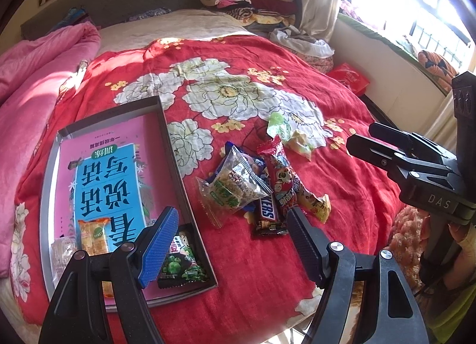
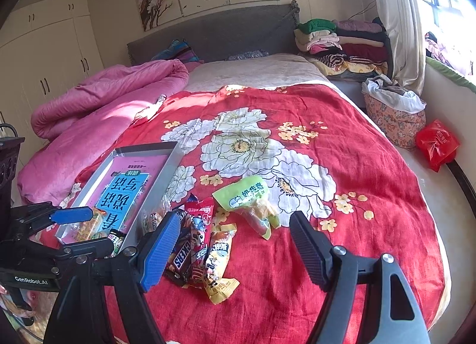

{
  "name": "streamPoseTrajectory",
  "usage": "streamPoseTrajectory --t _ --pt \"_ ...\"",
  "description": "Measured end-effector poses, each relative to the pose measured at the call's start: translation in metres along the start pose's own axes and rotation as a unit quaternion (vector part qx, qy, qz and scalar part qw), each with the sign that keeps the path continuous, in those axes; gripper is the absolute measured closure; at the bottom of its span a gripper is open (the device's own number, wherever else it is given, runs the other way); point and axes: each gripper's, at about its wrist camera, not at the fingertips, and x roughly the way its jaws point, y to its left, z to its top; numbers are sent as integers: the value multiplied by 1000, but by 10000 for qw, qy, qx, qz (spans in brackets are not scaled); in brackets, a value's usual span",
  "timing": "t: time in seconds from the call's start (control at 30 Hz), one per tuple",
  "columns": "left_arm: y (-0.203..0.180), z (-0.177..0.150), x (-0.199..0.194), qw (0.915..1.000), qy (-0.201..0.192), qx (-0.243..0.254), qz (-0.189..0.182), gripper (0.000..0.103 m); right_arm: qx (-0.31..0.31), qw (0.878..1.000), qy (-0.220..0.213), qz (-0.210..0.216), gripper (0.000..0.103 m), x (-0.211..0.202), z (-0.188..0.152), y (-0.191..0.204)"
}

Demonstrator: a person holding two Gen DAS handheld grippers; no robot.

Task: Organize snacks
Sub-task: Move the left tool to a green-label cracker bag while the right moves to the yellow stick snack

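We held both claws over the red flowered bedspread (image 1: 297, 82), and both stood open with nothing between their pads: the left gripper (image 1: 232, 237) hung above the near edge of the pile, the right gripper (image 2: 235, 243) just to the right of it. The loose snacks lay straight ahead of our left claw: a clear cracker packet (image 1: 238, 183) on top, a Snickers bar (image 1: 266, 213) touching it on the near side, a red cartoon wrapper (image 1: 279, 171) beside those, and a green packet (image 2: 244, 195) a little further off, ahead of the right claw. To the left of our left claw sat the shallow grey tray (image 1: 172, 147) with a pink book cover lining it, and three snacks were already in its near end, among them a dark green pea packet (image 1: 181, 263) just behind our blue pad (image 1: 157, 243). We judged the step in hand to be picking the next packet. To do it well, we thought it best to take the topmost cracker packet first, pinching it by its crimped edge, since the wrappers overlapped and a low grab might drag two. Whether the yellowish packet under the red one was separate, we could not quite tell.
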Motion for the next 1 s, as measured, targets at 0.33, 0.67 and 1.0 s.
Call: streamPoseTrajectory --t 0.33,0.67,1.0 --pt "1 1 16 9999 127 73 58 26 -23 9996 262 39 27 14 -4 0" --pt "0 6 28 9996 173 184 84 26 -160 9978 646 -17 27 31 -14 5" --pt "-2 10 40 9992 225 316 130 26 -218 9958 885 -49 27 44 -18 5"
